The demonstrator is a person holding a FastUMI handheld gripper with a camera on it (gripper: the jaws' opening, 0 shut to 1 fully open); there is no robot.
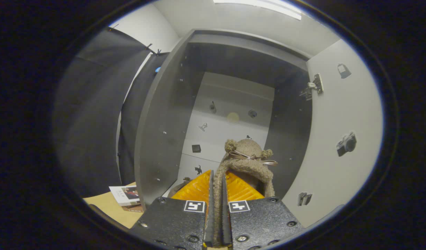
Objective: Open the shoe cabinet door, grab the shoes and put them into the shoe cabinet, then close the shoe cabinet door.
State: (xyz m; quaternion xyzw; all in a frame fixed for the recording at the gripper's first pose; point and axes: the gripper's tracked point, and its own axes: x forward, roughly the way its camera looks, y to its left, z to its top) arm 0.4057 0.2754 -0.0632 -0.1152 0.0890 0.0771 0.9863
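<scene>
One shoe (245,166), a fuzzy tan slipper with a small bow, is pinched in the jaws of the gripper (216,194): both fingers press on a thin fold of its rim, so the jaws stand nearly together with the fabric between them. The slipper runs straight ahead from the fingertips, its long axis in line with the fingers, the bowed toe end farthest from them and pointing into the cabinet (233,104). It hangs off the grip and touches nothing else, as far as can be seen.

The cabinet lies directly beyond the shoe, its mouth facing the gripper. Its door (337,121) stands swung wide to the right on its hinge (311,86), so the opening step looks done. The left side panel (160,121) rises close by the left finger; the pale back wall sits well beyond the toe. Where the floor of the cabinet lies is hidden behind the fingers.

Judging from this, the next move is a plain push forward along the shoe's own axis, toe first, keeping between side panel and door. A booklet (126,194) lies on the surface (108,208) left of the cabinet.
</scene>
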